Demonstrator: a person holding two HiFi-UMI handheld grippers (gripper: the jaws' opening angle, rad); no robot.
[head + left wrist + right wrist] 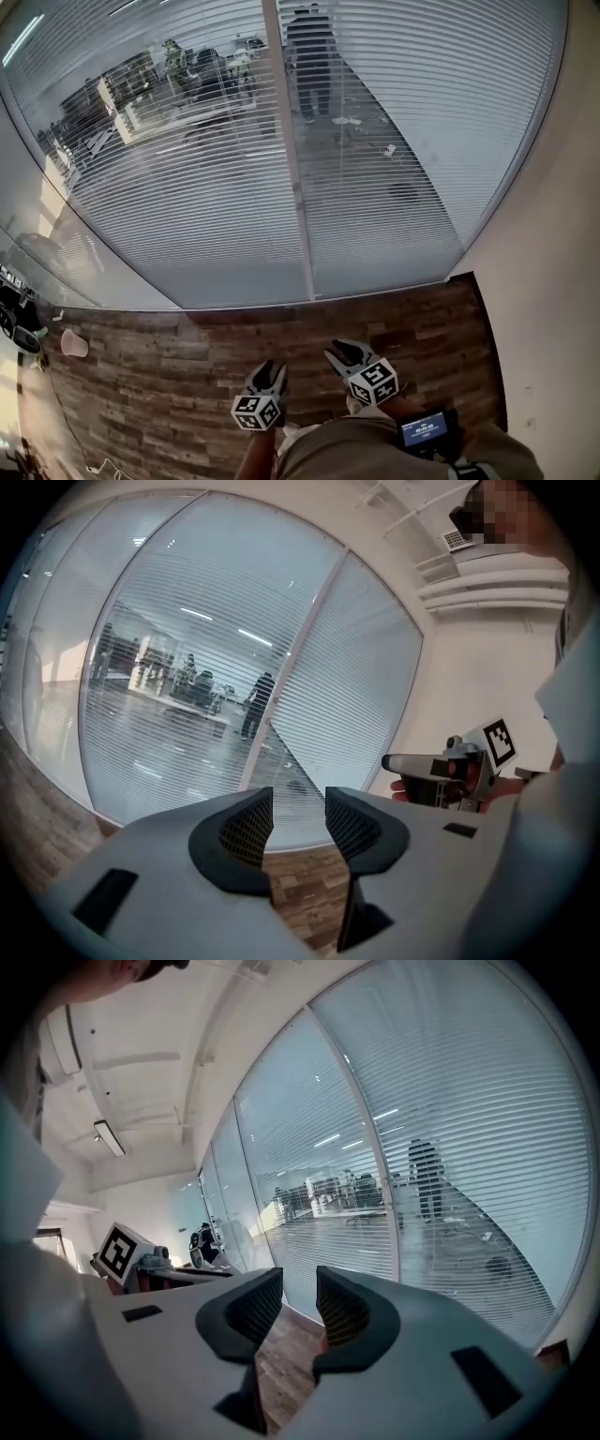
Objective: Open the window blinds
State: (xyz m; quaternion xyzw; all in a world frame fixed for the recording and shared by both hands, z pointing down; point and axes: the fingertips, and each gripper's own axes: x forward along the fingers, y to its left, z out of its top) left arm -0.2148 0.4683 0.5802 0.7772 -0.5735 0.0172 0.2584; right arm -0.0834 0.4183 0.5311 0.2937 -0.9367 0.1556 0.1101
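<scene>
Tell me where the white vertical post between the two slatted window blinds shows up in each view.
Head view: the white vertical post runs down the centre.
Left gripper view: post leaning, centre.
Right gripper view: post right of centre.
Shared landmark: the dark-clothed person standing behind the glass, close beside it.

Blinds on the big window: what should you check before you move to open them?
1. Left gripper open and empty: ok.
2. Right gripper open and empty: ok.
3. Close enough to touch the blinds: not ok, both grippers hang apart from them, over the wooden floor.
4. Cord or wand to work them found: cannot tell, none shows.
5. Way to the window free: ok, the cup sits far off to the left.
</scene>
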